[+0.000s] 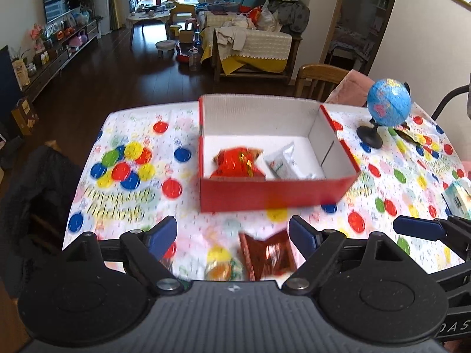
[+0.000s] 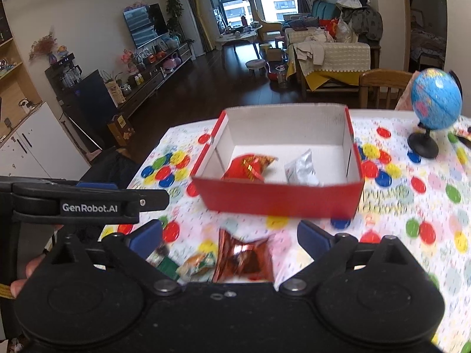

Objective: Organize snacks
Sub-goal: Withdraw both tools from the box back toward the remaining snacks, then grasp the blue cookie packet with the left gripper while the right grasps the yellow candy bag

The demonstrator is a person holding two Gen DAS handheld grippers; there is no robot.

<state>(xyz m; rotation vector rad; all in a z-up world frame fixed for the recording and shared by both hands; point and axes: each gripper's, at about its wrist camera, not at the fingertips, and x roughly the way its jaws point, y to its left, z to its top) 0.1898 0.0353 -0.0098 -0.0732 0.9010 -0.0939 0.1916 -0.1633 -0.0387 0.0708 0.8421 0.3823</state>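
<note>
A red cardboard box (image 1: 273,195) with a white inside stands open on the dotted tablecloth. In it lie a red snack bag (image 1: 238,161) and a silver-white packet (image 1: 284,161). My left gripper (image 1: 232,232) is open on the near side of the box, its pads bare. On the cloth beneath it lie a red-brown foil packet (image 1: 268,254) and an orange-green packet (image 1: 220,270). My right gripper (image 2: 229,235) is also open and holds nothing, hovering over the same foil packet (image 2: 244,259) in front of the box (image 2: 276,200). A green packet (image 2: 164,261) lies at its left.
A blue globe (image 1: 388,107) on a black stand sits right of the box. A tissue pack (image 1: 456,198) lies at the table's right edge. A wooden chair (image 1: 321,78) stands behind the table, and a chair draped in dark cloth (image 1: 38,182) at its left side.
</note>
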